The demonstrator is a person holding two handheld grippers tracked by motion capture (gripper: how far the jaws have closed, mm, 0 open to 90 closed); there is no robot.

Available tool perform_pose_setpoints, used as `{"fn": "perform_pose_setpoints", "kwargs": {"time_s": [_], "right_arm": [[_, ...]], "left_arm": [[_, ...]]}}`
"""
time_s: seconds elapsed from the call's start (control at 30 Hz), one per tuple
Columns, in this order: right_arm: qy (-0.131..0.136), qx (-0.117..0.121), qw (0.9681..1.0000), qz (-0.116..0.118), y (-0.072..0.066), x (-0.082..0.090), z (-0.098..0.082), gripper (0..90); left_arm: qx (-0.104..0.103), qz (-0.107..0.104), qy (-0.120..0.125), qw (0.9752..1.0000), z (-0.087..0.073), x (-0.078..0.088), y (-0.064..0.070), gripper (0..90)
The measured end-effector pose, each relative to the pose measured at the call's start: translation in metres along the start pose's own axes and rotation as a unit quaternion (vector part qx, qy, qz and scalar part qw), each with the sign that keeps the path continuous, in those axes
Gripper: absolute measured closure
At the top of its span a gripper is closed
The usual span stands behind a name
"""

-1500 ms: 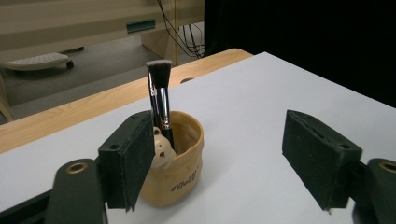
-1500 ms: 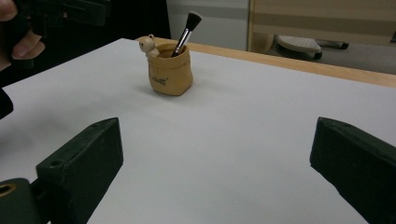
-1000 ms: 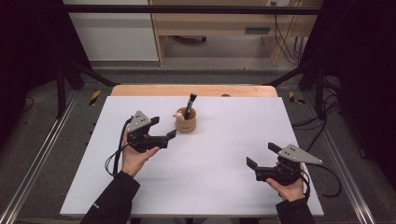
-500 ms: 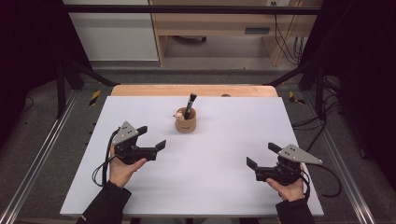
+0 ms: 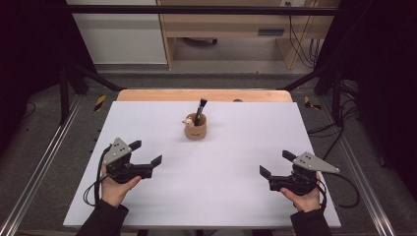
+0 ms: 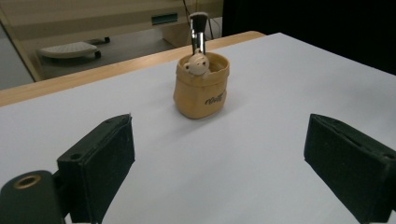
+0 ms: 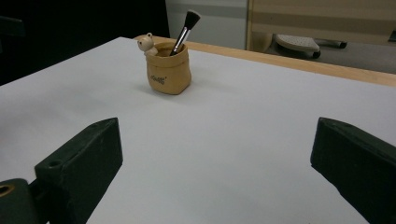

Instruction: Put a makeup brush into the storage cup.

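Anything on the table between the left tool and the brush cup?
Nothing: bare white table runs from the open left tool to the cup, per the left gripper view.

A tan sack-shaped cup (image 5: 195,129) with a bear figurine stands upright mid-table, holding a tilted black brush (image 5: 200,111).

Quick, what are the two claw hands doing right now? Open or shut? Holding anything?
Left gripper: open, jaws wide apart, holding nothing.
Right gripper: open, jaws wide apart, holding nothing.

Brush (image 7: 186,29) in tan pot (image 7: 168,71), fingers (image 7: 81,164) apart
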State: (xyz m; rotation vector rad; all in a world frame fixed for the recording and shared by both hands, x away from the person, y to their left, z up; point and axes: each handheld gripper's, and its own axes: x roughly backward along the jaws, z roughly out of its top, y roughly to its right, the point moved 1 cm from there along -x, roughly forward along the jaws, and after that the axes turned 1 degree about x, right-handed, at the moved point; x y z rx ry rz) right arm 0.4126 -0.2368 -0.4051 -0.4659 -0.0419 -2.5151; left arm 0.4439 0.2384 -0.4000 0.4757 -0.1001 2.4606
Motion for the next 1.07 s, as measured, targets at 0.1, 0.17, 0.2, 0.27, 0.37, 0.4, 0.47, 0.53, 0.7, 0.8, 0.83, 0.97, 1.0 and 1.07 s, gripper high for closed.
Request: {"fn": "perform_pose_setpoints", "kwargs": {"time_s": [0.1, 0.17, 0.2, 0.27, 0.37, 0.4, 0.47, 0.53, 0.7, 0.8, 0.83, 0.97, 1.0, 1.07], "right_arm": [[-0.002, -0.001, 1.0000, 0.000, 0.000, -0.001, -0.001, 2.9], [-0.003, 0.000, 1.0000, 0.000, 0.000, -0.001, -0.001, 2.9], [-0.003, 0.000, 1.0000, 0.000, -0.001, -0.001, -0.001, 2.9], [-0.003, 0.000, 1.0000, 0.000, 0.000, -0.002, -0.001, 2.9], [-0.005, 0.000, 1.0000, 0.000, 0.000, -0.002, -0.002, 2.8], [-0.005, 0.001, 1.0000, 0.000, 0.000, -0.002, -0.002, 2.8], [-0.005, 0.002, 1.0000, -0.001, 0.000, -0.002, -0.002, 2.8], [-0.004, 0.004, 1.0000, -0.002, 0.001, -0.002, -0.002, 2.8], [-0.004, 0.000, 1.0000, -0.001, 0.001, -0.001, -0.003, 2.8], [-0.003, -0.003, 1.0000, -0.001, 0.002, -0.001, -0.003, 2.8], [-0.004, -0.001, 1.0000, -0.003, 0.002, -0.001, -0.003, 2.8], [-0.005, -0.002, 1.0000, -0.003, 0.002, -0.001, -0.004, 2.8], [-0.005, -0.002, 1.0000, -0.003, 0.002, -0.001, -0.004, 2.8], [-0.005, -0.002, 1.0000, -0.004, 0.002, 0.000, -0.003, 2.8]], "left_arm": [[0.009, 0.006, 0.003, 0.9999, -0.006, 0.007, -0.005, 7.9], [0.012, 0.011, 0.004, 0.9999, -0.010, 0.011, -0.008, 7.9], [0.014, 0.013, 0.004, 0.9998, -0.012, 0.014, -0.009, 7.9], [0.017, 0.018, 0.005, 0.9997, -0.015, 0.018, -0.012, 7.9], [0.023, 0.025, 0.006, 0.9994, -0.019, 0.024, -0.016, 7.9], [0.027, 0.028, 0.008, 0.9992, -0.020, 0.025, -0.017, 8.0], [0.031, 0.032, 0.010, 0.9990, -0.023, 0.028, -0.019, 7.9], [0.032, 0.037, 0.007, 0.9988, -0.027, 0.030, -0.020, 7.9], [0.040, 0.047, 0.005, 0.9981, -0.034, 0.033, -0.024, 7.9], [0.039, 0.050, 0.007, 0.9980, -0.035, 0.034, -0.026, 7.9], [0.039, 0.050, 0.007, 0.9980, -0.035, 0.035, -0.026, 7.8], [0.037, 0.051, 0.008, 0.9980, -0.035, 0.035, -0.026, 7.7], [0.036, 0.051, 0.008, 0.9980, -0.034, 0.035, -0.026, 7.7], [0.035, 0.052, 0.008, 0.9980, -0.034, 0.035, -0.026, 7.6]]}}
